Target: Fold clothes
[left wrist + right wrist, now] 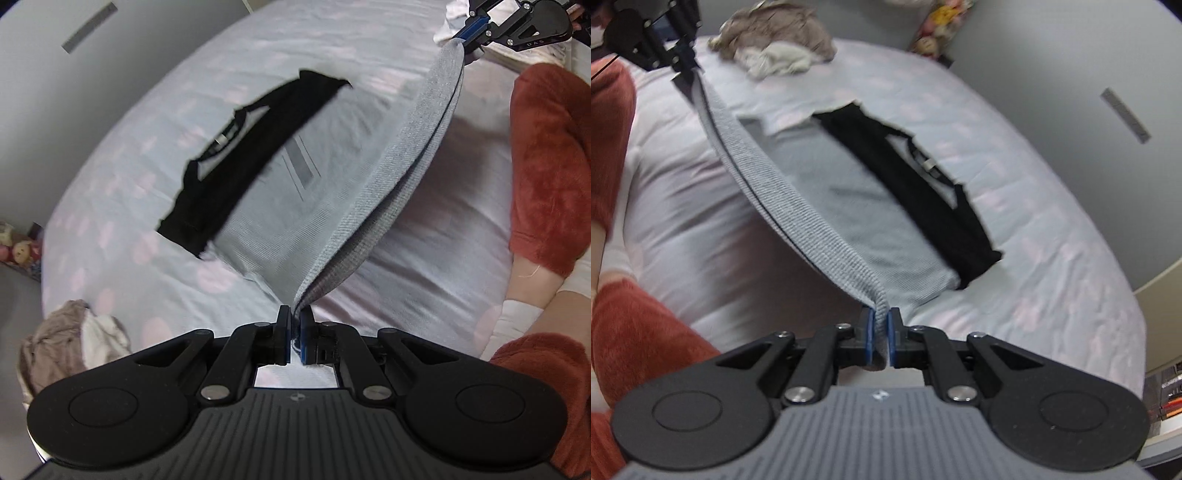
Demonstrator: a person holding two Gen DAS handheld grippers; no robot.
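Pinched between the fingers of the left gripper (294, 334) is one corner of the grey shirt's (280, 206) ribbed hem; the right gripper (881, 341) clamps the other corner the same way. Ahead of both sets of fingers the hem stretches taut and raised between them, while the shirt's body and its black shoulder band (908, 184) lie on the bed (1052, 236). Beyond the left fingers sits a crumpled beige garment (779, 33). Rust-red sleeves (546, 162) show beside the grippers.
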